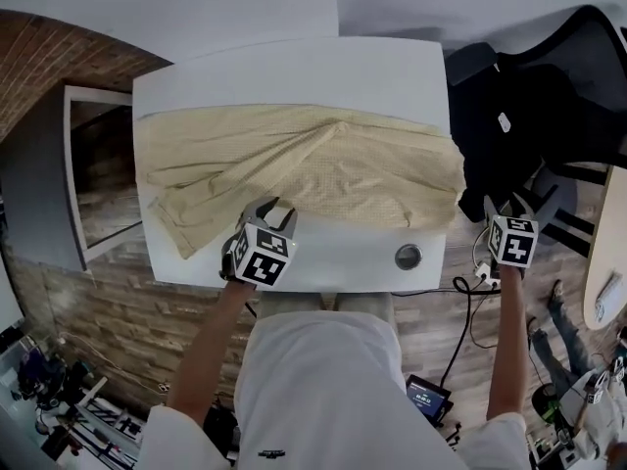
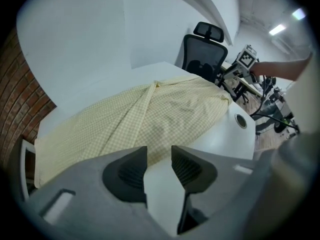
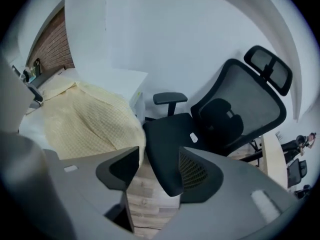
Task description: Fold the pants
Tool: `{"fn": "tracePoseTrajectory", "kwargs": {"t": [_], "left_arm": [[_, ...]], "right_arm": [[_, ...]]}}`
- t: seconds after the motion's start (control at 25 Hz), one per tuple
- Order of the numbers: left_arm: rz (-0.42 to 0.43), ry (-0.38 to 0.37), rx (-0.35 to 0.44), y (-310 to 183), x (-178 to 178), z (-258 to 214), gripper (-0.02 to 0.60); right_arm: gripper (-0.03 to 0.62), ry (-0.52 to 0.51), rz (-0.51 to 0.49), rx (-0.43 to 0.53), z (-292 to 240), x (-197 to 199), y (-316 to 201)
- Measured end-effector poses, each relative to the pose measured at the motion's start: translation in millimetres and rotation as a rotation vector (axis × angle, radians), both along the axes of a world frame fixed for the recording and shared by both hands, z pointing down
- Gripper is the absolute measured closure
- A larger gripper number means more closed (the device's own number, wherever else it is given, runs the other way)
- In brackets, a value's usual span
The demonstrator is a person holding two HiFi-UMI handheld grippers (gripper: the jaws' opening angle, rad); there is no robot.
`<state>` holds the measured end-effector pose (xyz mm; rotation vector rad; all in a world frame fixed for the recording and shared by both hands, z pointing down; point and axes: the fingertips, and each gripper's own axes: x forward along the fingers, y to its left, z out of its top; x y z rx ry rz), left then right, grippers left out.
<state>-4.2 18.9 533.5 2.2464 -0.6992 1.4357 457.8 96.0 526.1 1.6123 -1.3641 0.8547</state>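
1. Head view: the pale yellow checked pants (image 1: 294, 169) lie spread from left to right across the white worktop (image 1: 343, 67). They cover its middle band, and their right end bunches at the right edge.
2. The near-left leg runs at a slant towards the near edge, so the cloth is not yet squared. I judge the folding has hardly begun.
3. The left gripper (image 1: 266, 210) hangs over the near hem of the pants, pointing steeply down. In the left gripper view its fingers (image 2: 132, 171) stand partly apart with only bare worktop in the gap. They are released and empty, probably lining up to pinch that hem.
4. The right gripper (image 1: 509, 210) is off the right end of the worktop, above the floor (image 1: 431, 331) and beside the black chair (image 1: 529, 96). In the right gripper view its fingers (image 3: 200, 174) are spread wide and grasp nothing.
5. That spot likely suits a reach for the cloth at the right edge.
6. A round cable hole (image 1: 408, 256) sits in the bare near strip, well clear of the cloth.
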Motion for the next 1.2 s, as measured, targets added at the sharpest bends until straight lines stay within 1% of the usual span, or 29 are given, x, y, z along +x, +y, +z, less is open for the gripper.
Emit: {"fn": "tracePoseTrajectory", "kwargs": {"t": [0.08, 0.2, 0.32, 0.44, 0.6, 0.76, 0.88, 1.0, 1.12, 1.2], "left_arm": [[-0.039, 0.002, 0.000, 0.7, -15.8, -2.0, 0.424], [-0.073, -0.007, 0.022, -1.8, -47.0, -7.1, 0.425], [-0.084, -0.024, 0.060, -8.1, -84.7, -10.8, 0.425], [-0.077, -0.055, 0.074, -8.1, -133.1, -8.5, 0.425], [-0.028, -0.129, 0.090, -9.3, -195.0, 2.0, 0.423], [0.022, -0.166, 0.070, -1.3, -234.7, 13.8, 0.424], [0.078, -0.176, 0.063, 3.1, -251.1, 21.0, 0.424], [0.136, -0.168, 0.050, 10.3, -260.2, 25.4, 0.423], [0.199, -0.143, 0.027, 21.9, -263.3, 29.0, 0.423], [0.234, -0.133, 0.016, 30.0, -265.6, 31.1, 0.423]], "right_arm": [[0.339, 0.049, -0.036, 0.044, -16.3, -15.2, -10.8], [0.342, 0.058, -0.140, 0.102, -38.9, -63.9, -33.0], [0.347, 0.061, -0.286, 0.138, -55.5, -132.1, -62.9], [0.366, 0.065, -0.443, 0.178, -66.0, -213.5, -91.6], [0.392, 0.065, -0.639, 0.205, -65.9, -309.6, -116.6], [0.412, 0.033, -0.734, 0.205, -61.8, -376.8, -126.4], [0.434, 0.018, -0.779, 0.192, -51.0, -414.3, -130.2], [0.433, 0.017, -0.839, 0.160, -33.2, -442.5, -131.1], [0.437, 0.041, -0.929, 0.137, -21.0, -465.5, -133.8], [0.445, 0.057, -1.006, 0.120, -13.6, -480.7, -135.2]]}}
